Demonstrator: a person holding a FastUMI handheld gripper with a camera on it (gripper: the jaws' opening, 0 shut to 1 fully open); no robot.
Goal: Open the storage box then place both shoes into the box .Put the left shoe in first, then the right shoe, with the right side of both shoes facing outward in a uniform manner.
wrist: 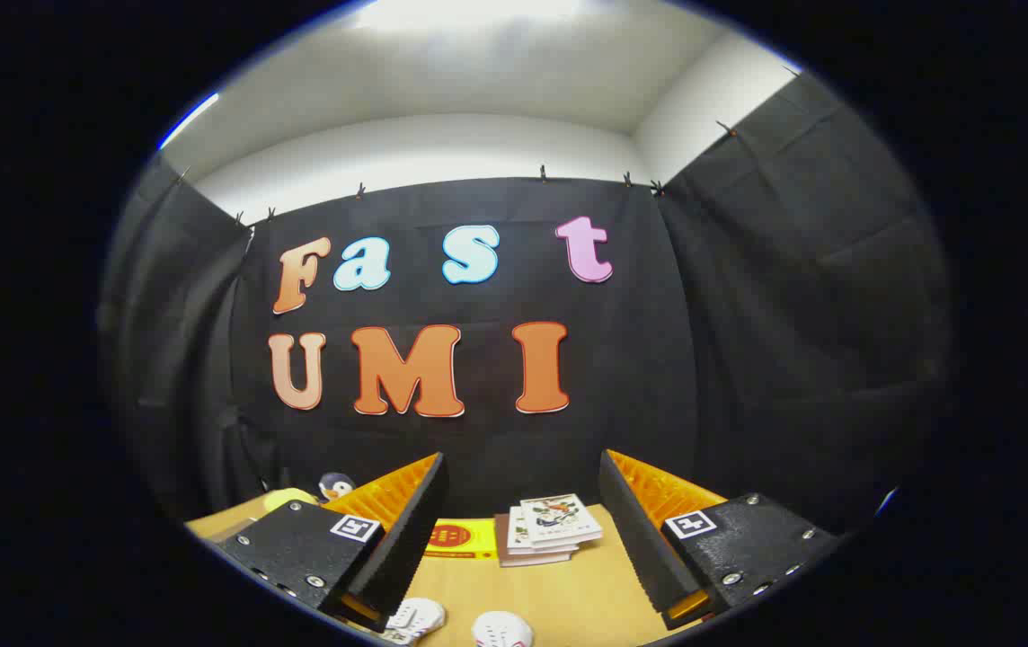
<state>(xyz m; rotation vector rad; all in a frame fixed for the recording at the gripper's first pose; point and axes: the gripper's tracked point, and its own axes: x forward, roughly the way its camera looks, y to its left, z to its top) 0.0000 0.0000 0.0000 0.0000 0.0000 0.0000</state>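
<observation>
The wooden table (559, 598) runs out toward the black cloth wall, and the gripper (523, 526) hangs above it with its two fingers spread wide apart, holding nothing. Beyond the fingers, near the far edge, lies a stack of books (545, 530) with a yellow packet (456, 539) just beside it. Further left, behind the left finger (402, 526), sit a yellow toy (288, 497) and a small penguin figure (334, 485). Down low between the fingers, the white tips of two shoes (460, 622) peek into sight, close together. No storage box can be made out here. The task looks to be at its start: the next move calls for finding the box and opening it before any shoe is lifted.
</observation>
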